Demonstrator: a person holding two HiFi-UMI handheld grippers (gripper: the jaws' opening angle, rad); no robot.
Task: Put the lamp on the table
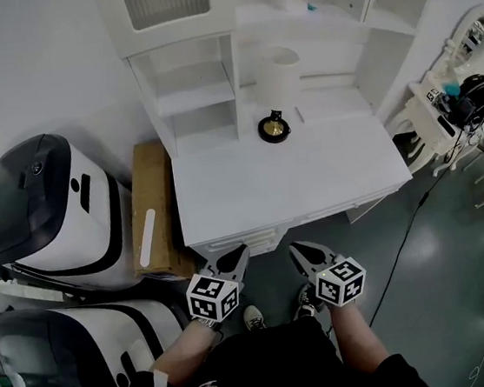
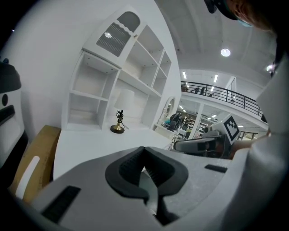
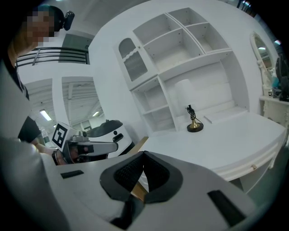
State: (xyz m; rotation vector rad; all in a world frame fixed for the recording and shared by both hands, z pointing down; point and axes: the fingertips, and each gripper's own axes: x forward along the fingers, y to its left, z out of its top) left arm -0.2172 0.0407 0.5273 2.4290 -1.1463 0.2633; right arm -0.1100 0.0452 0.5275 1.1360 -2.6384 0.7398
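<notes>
The lamp [image 1: 276, 96], with a white shade and a round black-and-brass base, stands upright at the back of the white desk [image 1: 285, 187], in front of its shelf unit. It also shows in the left gripper view as the lamp [image 2: 119, 122] and in the right gripper view as the lamp [image 3: 193, 122], far beyond the jaws. My left gripper [image 1: 239, 253] and right gripper [image 1: 295, 249] hang side by side just off the desk's front edge, pointing at it. Both are shut with nothing between the jaws, as seen at the left gripper [image 2: 144, 149] and right gripper [image 3: 143, 154].
Two large white-and-black machines [image 1: 47, 212] stand at the left, with a flat cardboard box [image 1: 152, 210] leaning between them and the desk. A white vanity with a mirror [image 1: 448, 93] is at the right. A black cable [image 1: 404, 230] runs across the grey floor.
</notes>
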